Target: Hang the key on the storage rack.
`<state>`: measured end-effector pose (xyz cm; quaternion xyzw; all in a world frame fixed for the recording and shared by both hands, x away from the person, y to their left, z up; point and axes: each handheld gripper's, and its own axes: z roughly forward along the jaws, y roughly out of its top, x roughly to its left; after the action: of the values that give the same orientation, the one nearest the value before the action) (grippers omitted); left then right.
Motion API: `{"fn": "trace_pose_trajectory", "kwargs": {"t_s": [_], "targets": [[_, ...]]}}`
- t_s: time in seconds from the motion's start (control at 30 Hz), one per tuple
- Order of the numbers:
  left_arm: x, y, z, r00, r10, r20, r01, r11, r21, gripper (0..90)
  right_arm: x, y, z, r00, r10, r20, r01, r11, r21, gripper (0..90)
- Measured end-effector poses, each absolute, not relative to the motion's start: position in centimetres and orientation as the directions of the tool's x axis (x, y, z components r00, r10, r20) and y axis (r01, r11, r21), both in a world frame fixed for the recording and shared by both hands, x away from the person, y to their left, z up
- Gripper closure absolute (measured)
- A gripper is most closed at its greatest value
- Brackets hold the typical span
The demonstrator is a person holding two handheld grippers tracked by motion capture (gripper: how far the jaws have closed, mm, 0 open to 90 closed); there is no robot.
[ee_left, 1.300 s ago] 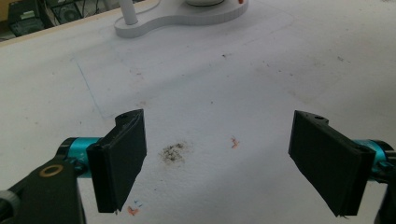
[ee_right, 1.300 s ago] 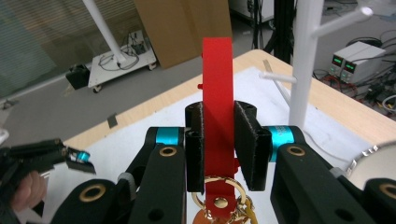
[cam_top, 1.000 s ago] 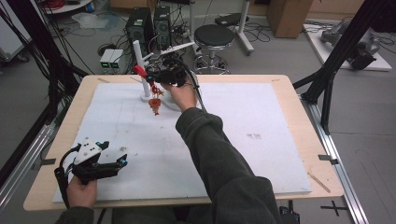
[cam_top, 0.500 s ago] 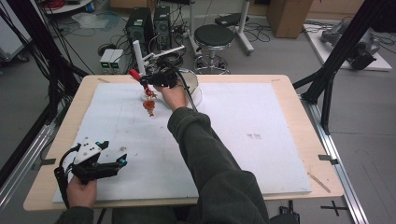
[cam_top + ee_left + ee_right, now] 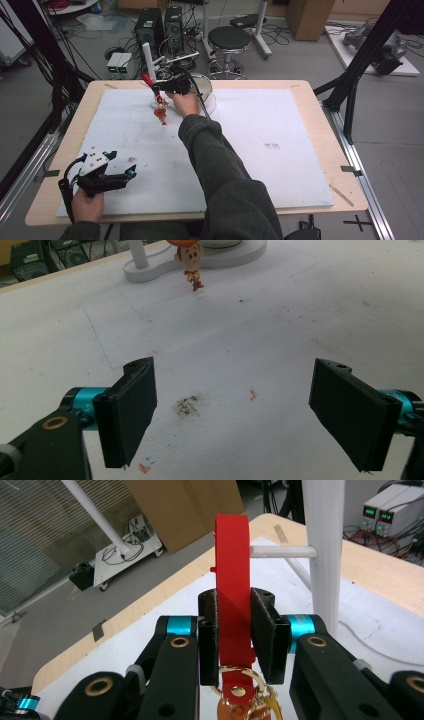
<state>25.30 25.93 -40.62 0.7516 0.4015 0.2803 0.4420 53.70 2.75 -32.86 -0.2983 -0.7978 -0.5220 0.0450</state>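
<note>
My right gripper (image 5: 156,88) is at the far left-centre of the table, shut on a red strap (image 5: 232,575) that stands up between its pads. Below the strap a gold ring (image 5: 240,681) carries a small cowboy figure (image 5: 161,113), which dangles just above the white mat. A white stand with an upright post (image 5: 325,550) and a thin side peg (image 5: 282,551) rises right beside the strap's tip. The figure (image 5: 191,262) hangs in front of the stand's base (image 5: 150,270). My left gripper (image 5: 129,173) rests near the front left corner, open, nothing between its jaws (image 5: 240,405).
A white mat (image 5: 280,150) covers most of the wooden table (image 5: 320,95). A round clear dish (image 5: 206,91) sits behind the right hand. A dark smudge (image 5: 189,406) marks the mat between the left jaws. Stools, cables and electronics stand beyond the far edge.
My right gripper has carried the strap and figure a little to the left and lower, closer to the white stand. The left gripper has stayed still.
</note>
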Motion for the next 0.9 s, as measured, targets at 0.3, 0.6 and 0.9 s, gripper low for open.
{"fn": "trace_pose_trajectory", "kwargs": {"t_s": [0.3,0.6,0.9], "targets": [[25.3,26.0,-40.6,0.522,0.850,0.069,0.354,-0.289,0.889,19.6,53.8,2.9,-33.2,-0.818,0.427,0.387,0.525,0.277,0.805,75.0],[25.3,25.9,-40.6,0.522,0.850,0.069,0.354,-0.289,0.890,19.6,54.5,2.6,-34.0,-0.775,0.450,0.443,0.581,0.232,0.780,75.0],[25.3,25.9,-40.6,0.522,0.850,0.070,0.353,-0.290,0.890,19.6,54.8,2.5,-34.5,-0.736,0.497,0.459,0.617,0.213,0.758,74.2]]}}
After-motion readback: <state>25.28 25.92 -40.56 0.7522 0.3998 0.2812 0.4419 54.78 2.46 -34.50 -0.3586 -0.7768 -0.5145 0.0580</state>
